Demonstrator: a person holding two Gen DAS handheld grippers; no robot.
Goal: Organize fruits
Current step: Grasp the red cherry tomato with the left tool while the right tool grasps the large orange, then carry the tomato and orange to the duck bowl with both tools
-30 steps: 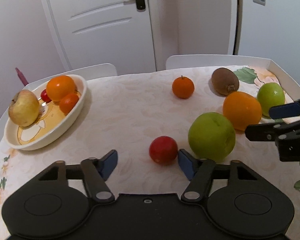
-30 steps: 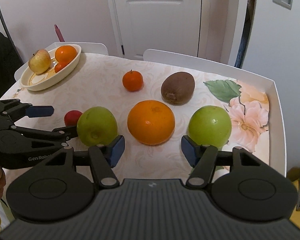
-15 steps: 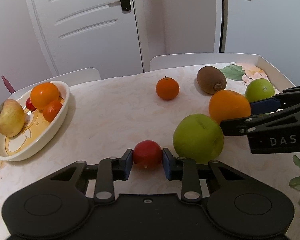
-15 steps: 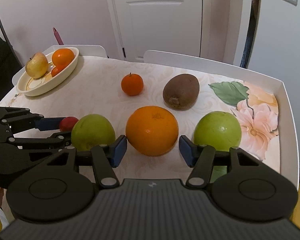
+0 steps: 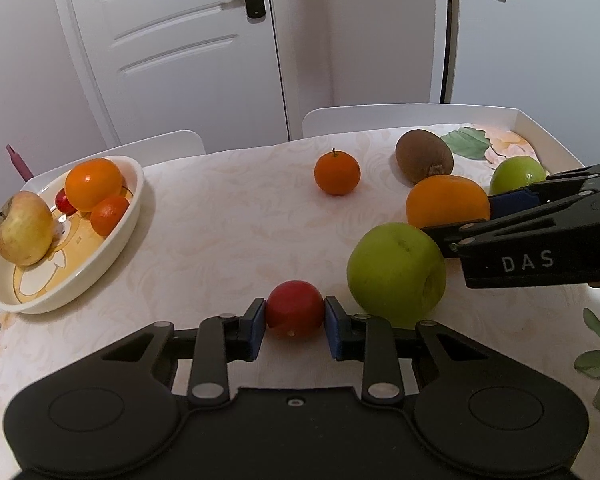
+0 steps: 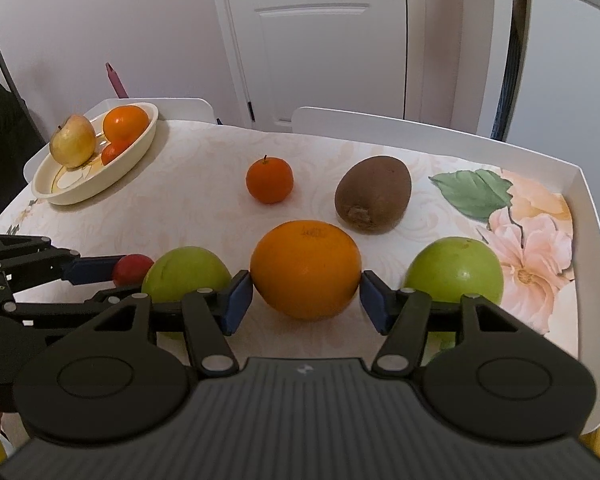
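A: What is the left gripper (image 5: 295,325) doing?
B: It is clenched on the small red fruit (image 5: 295,314), down on the tablecloth (image 5: 228,232), just beside a green apple (image 5: 396,274).
A: And the right gripper (image 6: 306,300)?
B: Its jaws are opening, with the big orange (image 6: 305,269) between them; the blue pads sit right at its sides, and I cannot tell whether they touch it.
A: Where is the rest?
B: A mandarin (image 6: 269,179) and a kiwi (image 6: 373,195) lie behind the orange, a second green apple (image 6: 454,272) to its right. The bowl (image 5: 112,248) at the far left holds an apple, an orange and smaller fruit.
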